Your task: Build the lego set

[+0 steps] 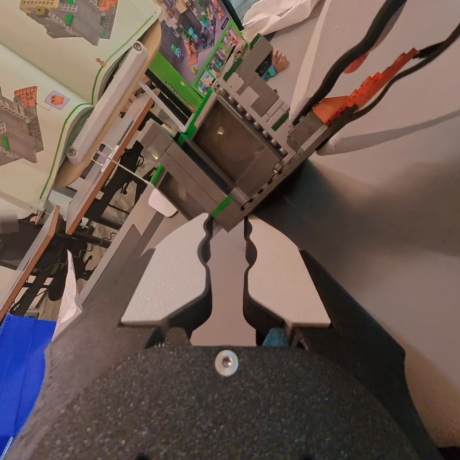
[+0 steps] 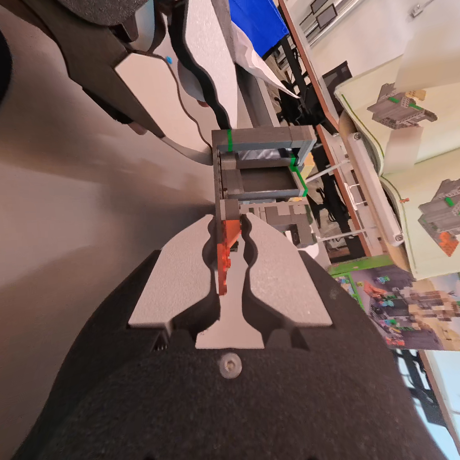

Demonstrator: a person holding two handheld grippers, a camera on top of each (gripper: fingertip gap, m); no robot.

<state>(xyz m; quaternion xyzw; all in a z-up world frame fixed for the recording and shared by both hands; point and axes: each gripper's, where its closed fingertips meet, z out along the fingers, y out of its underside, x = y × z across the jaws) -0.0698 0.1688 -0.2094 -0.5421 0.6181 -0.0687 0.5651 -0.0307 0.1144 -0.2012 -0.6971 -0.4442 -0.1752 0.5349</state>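
Both tools are on the same grey build (image 1: pixel 239 149), held up off the counter (image 1: pixel 373 224) between them. The left tool (image 1: pixel 227 225) is clamped on one corner of it, right by a green strip (image 1: pixel 220 207). The right tool (image 2: pixel 229 224) is clamped on the orange plate (image 2: pixel 227 246) stuck to the opposite end of the build (image 2: pixel 258 159); in the left wrist view you can see that tool (image 1: pixel 323 129) coming in from the far side, with the orange bit (image 1: pixel 333 109) between its fingers.

The build is a boxy dark grey frame with a hollow middle, a studded lighter grey wall and a few green pieces along the edges.

Toward the far edge of the counter the set's box (image 1: pixel 196 44) stands up, green border, busy blocky artwork. There's a logo and printing on it, but I'm not copying any of it. An open instruction booklet (image 1: pixel 62 74) sits propped on a stand (image 1: pixel 109 99) near that edge, showing pictures of the grey build with an orange corner. A small figure (image 1: pixel 280 59) sits on the counter beyond the build, and some crumpled white paper (image 1: pixel 273 15) lies farther back. A blue bin (image 1: pixel 22 361) is off past the counter's edge.
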